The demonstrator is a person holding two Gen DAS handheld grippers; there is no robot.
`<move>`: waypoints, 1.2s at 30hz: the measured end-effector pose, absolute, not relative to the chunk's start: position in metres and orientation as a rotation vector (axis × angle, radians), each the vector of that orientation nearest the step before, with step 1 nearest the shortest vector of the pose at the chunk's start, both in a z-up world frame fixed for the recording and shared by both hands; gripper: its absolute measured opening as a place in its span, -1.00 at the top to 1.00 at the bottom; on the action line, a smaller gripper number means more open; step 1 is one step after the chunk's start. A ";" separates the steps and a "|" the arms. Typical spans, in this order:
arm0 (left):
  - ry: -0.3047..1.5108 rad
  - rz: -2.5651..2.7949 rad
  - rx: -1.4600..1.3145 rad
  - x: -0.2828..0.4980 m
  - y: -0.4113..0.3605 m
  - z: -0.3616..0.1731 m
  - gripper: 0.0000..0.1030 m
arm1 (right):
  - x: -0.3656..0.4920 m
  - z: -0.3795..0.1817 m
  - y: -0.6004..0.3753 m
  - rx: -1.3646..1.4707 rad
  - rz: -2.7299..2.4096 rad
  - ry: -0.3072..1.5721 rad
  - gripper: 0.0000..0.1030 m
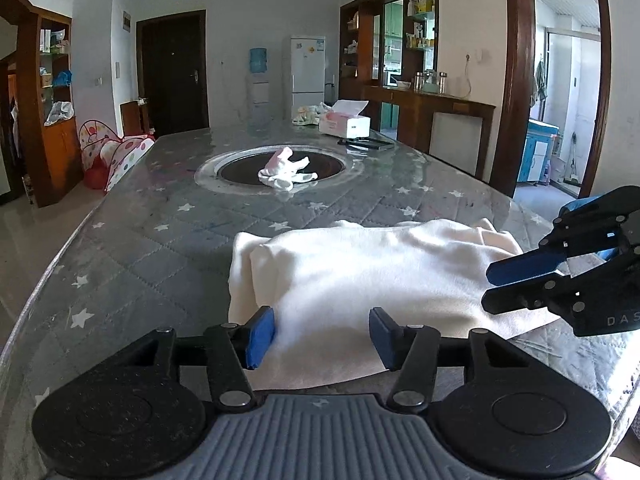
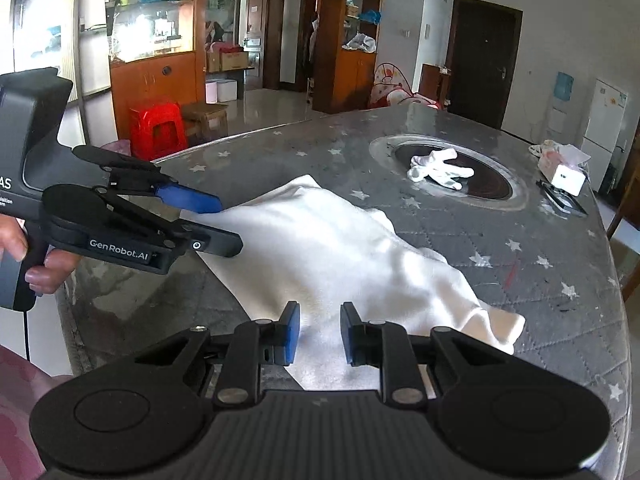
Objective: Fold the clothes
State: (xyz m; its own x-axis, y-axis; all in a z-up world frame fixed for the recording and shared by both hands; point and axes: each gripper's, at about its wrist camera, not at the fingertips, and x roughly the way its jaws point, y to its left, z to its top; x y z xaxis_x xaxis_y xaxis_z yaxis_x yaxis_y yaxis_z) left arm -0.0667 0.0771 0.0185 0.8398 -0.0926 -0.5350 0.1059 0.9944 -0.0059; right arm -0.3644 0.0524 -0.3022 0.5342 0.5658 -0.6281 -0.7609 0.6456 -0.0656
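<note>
The white garment lies bunched and partly folded on the near edge of the table, at 12 o'clock from both tools. The left tool has its blue pads spread with the near hem lying loosely between them, not pinched, so it reads as open. The right tool stands with a narrow gap over a fold of cloth (whether the pads actually press the fabric cannot be told from either view). My judgement is that 1 fold is in hand, with the person between grips; the next move calls for closing on a hem or corner and carrying it across toward the far edge without dragging the layers underneath. The table wears a grey quilted cover printed with stars, with a round sunken hob holding a pair of white gloves at 12 o'clock, and a tissue box beyond at 1 o'clock. Wooden shelves and a fridge line the room.
</note>
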 end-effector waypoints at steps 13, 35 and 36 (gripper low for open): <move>0.569 -0.081 0.024 -0.069 0.075 0.019 -0.14 | -0.362 -0.311 0.042 -0.330 0.765 0.637 0.51; 0.542 -0.060 0.023 -0.091 0.060 0.034 -0.17 | -0.388 -0.301 0.017 -0.292 0.736 0.560 0.48; 0.542 -0.059 0.024 -0.093 0.058 0.035 -0.17 | -0.390 -0.301 0.015 -0.290 0.736 0.555 0.48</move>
